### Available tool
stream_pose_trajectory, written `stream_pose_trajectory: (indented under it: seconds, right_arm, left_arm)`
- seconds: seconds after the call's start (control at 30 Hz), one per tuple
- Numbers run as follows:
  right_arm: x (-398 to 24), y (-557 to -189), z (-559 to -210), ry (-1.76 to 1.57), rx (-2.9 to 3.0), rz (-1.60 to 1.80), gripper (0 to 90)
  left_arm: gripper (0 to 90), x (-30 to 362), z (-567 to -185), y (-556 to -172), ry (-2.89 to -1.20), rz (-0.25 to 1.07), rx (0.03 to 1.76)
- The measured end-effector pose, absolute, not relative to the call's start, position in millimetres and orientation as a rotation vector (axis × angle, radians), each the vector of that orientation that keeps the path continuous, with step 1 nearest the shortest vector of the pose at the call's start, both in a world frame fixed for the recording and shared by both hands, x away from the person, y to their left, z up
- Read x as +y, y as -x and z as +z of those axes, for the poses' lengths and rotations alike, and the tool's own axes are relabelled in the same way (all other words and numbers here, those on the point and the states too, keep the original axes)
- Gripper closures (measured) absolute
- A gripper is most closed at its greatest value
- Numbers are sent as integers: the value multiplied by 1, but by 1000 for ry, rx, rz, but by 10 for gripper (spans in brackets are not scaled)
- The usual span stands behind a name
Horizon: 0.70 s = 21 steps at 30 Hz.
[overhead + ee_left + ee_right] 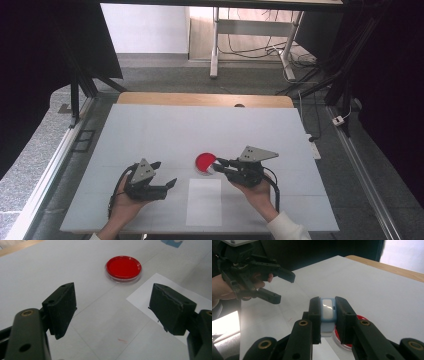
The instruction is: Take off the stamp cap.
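A small pale-blue block with a white face [327, 310] is being held between the fingers of the right gripper [328, 315], just above the red-filled petri dish [204, 162]. Lowering it onto the dish seems next. The left gripper [165, 175], fingers wide and empty, is waiting beside the dish on the counter [150, 130].

Red dish [123, 267] with clear rim, pale blue block [328, 310], white sheet [204, 201], black tools.
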State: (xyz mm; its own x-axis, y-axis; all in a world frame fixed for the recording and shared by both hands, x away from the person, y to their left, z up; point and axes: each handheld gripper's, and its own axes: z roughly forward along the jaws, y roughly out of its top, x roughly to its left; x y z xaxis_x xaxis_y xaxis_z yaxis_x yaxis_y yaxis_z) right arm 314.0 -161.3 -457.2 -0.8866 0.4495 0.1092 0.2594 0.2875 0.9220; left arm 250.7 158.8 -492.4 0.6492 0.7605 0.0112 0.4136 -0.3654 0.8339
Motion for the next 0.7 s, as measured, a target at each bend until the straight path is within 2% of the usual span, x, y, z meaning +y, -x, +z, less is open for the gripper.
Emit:
stream_pose_trajectory:
  seconds: [0.7]
  right_arm:
    - [-157,-318,-461,-665,2377,1654,752]
  left_arm:
    - [226,122,-479,-275,-2059,495,841]
